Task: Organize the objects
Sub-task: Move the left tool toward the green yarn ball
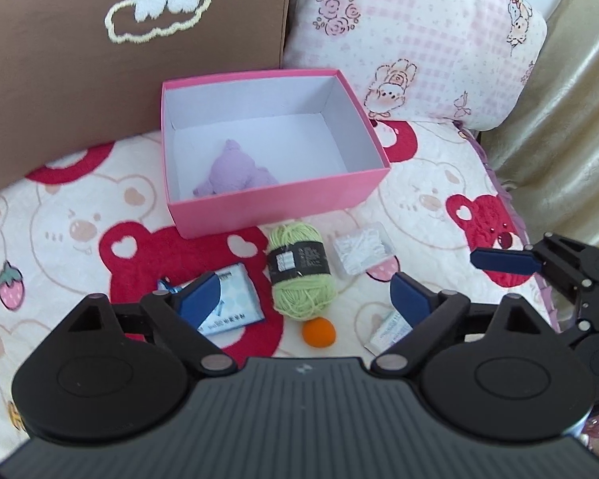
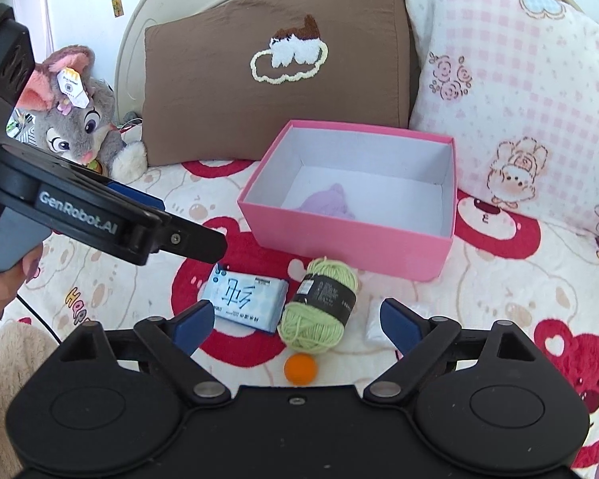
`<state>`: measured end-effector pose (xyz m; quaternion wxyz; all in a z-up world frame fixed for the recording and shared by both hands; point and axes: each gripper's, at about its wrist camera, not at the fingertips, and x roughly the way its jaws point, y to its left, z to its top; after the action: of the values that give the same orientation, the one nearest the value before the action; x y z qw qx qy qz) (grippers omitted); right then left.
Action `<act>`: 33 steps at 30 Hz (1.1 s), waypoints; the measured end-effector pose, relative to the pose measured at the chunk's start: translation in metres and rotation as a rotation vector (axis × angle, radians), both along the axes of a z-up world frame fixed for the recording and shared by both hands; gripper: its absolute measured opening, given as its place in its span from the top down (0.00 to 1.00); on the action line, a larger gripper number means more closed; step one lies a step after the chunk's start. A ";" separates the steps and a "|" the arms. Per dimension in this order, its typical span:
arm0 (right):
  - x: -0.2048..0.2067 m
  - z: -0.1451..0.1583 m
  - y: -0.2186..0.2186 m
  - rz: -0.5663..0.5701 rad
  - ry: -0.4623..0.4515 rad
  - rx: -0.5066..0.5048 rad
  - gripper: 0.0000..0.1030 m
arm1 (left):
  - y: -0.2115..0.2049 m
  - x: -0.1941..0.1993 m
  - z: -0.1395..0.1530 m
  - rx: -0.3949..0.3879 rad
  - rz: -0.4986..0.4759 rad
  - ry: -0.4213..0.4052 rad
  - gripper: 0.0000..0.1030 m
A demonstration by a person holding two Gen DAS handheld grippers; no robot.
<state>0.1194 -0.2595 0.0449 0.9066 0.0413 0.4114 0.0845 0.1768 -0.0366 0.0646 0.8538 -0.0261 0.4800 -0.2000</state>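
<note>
Right wrist view shows a bear-print blanket (image 2: 499, 279) bearing a pink box (image 2: 351, 235), brown pillow (image 2: 219, 92) behind, both grippers spread, gripping nothing.

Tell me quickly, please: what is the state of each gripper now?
Left gripper: open, holding nothing.
Right gripper: open, holding nothing.

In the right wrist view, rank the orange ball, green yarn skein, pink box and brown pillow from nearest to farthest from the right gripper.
1. Orange ball, just ahead, between the right gripper fingers.
2. Green yarn skein, directly beyond the ball.
3. Pink box, behind the yarn, slightly right.
4. Brown pillow, at the back, against the headboard.
</note>
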 end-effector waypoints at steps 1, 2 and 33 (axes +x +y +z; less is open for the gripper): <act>-0.002 -0.002 0.000 -0.004 0.004 0.007 0.10 | 0.001 -0.001 -0.002 -0.008 0.000 0.007 0.09; -0.004 -0.004 0.000 -0.010 0.010 0.016 0.10 | 0.002 -0.003 -0.005 -0.012 0.001 0.013 0.09; 0.033 -0.075 0.035 0.049 0.066 -0.010 0.10 | 0.005 0.003 -0.088 -0.129 0.073 0.114 0.11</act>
<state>0.1524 -0.2248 -0.0298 0.8902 0.0296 0.4426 0.1035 0.1803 -0.0315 -0.0230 0.8285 -0.1099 0.5125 -0.1973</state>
